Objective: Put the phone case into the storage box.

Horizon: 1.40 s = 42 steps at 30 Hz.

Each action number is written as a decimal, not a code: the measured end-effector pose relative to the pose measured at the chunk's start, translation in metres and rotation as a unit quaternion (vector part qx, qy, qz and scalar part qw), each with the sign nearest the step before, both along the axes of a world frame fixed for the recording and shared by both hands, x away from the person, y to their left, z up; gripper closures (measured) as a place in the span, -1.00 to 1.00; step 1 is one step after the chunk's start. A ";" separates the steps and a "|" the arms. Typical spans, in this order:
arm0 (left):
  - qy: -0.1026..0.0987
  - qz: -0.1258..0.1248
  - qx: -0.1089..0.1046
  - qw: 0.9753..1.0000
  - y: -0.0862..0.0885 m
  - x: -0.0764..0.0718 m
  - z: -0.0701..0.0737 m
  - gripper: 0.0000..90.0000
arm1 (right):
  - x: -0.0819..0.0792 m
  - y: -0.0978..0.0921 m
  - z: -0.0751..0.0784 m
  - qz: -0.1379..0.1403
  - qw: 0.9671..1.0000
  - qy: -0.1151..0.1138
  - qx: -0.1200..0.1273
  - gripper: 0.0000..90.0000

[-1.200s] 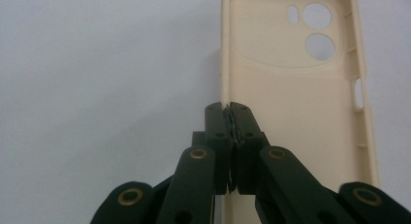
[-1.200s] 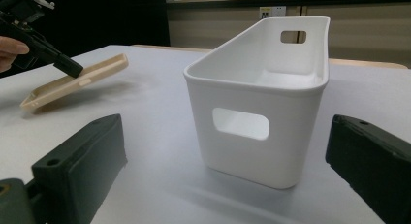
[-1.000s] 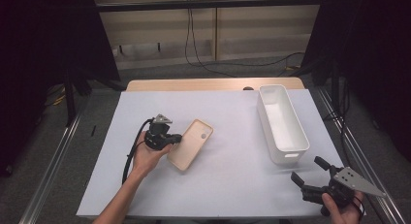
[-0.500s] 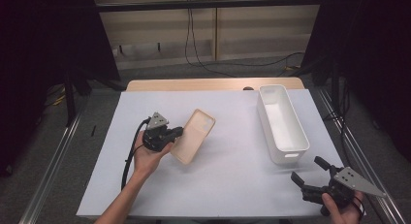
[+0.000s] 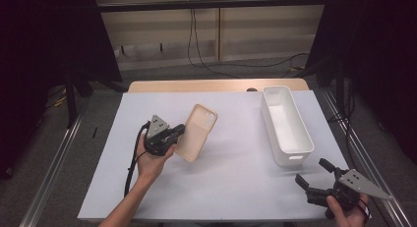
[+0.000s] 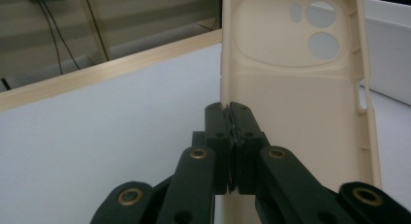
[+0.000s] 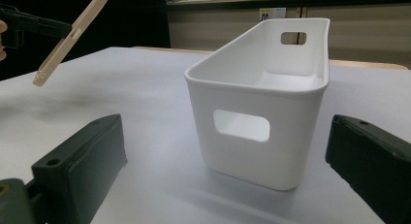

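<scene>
Fingers: my left gripper (image 5: 173,133) pinches phone case (image 5: 195,132) edge, lifted off counter (image 5: 236,163) | right gripper (image 5: 314,180) spread, idle beside bin (image 5: 287,138), its likely destination.

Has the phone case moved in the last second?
Yes. The phone case, clamped in the left tool, has lifted off the table and shifted toward the white bin.

Beige phone case (image 5: 197,131) lifted, tilted; hollow upward

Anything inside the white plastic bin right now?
The white plastic bin looks empty: bare floor and inner walls in the high view. From the right gripper view, its near wall hides the floor's front part.
</scene>
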<state>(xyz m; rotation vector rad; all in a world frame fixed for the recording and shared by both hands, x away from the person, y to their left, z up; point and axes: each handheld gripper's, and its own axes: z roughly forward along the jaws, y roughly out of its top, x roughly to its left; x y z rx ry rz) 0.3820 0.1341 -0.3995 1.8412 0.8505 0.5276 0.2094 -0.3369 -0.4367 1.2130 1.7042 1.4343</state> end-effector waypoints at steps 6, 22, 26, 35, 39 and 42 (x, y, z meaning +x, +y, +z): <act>-0.014 0.012 -0.013 1.000 0.000 -0.004 0.000 0.95 | 0.000 0.000 0.000 0.001 1.000 0.000 0.000 -0.99; -0.062 0.027 -0.046 0.997 -0.003 -0.020 0.010 0.95 | 0.000 0.001 0.002 0.004 1.000 -0.006 0.006 -0.99; -0.064 0.026 -0.054 0.996 -0.004 -0.024 0.012 0.95 | 0.001 0.002 0.003 0.004 1.000 -0.008 0.014 -0.99; -0.075 0.017 -0.058 0.995 -0.009 -0.032 0.017 0.96 | 0.001 0.005 0.009 0.013 1.000 -0.016 0.021 -1.00; -0.072 0.017 -0.066 0.995 -0.010 -0.035 0.019 0.96 | 0.003 0.009 0.014 0.018 0.999 -0.017 0.030 -1.00; -0.073 0.013 -0.058 0.996 -0.012 -0.037 0.021 0.96 | 0.005 0.013 0.019 0.026 0.999 -0.016 0.034 -1.00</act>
